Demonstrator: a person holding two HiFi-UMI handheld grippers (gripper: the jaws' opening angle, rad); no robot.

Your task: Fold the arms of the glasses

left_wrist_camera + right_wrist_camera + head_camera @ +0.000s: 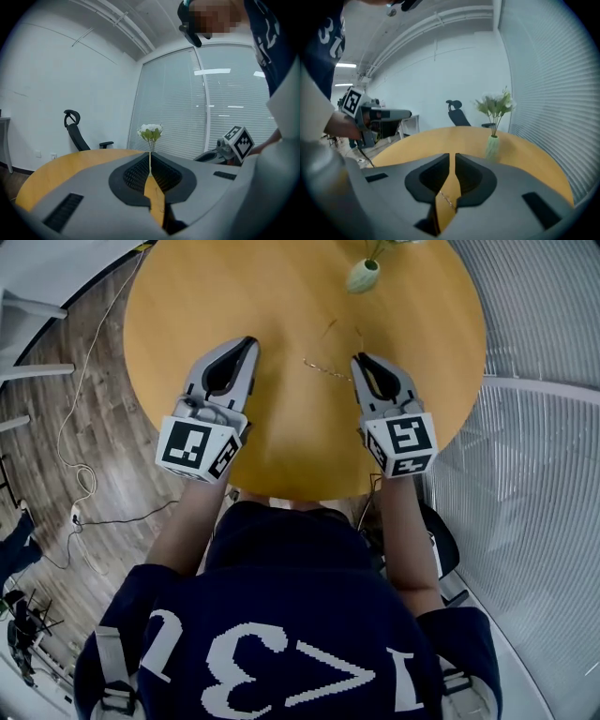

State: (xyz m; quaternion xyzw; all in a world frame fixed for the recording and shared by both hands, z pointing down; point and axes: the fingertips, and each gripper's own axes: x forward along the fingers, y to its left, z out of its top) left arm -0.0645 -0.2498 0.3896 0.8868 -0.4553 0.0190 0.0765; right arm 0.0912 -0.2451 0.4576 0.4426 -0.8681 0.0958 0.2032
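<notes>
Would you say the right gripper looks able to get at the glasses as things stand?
Probably yes: the glasses lie on the table just beside the right gripper, with nothing between. Its jaws look shut, though, so they must open first.

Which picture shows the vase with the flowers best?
The right gripper view: the pale green vase stands whole, with its flowers above. The head view sees the vase from above, at the top edge. The left gripper view shows only the flowers; that gripper's jaws hide the vase.
</notes>
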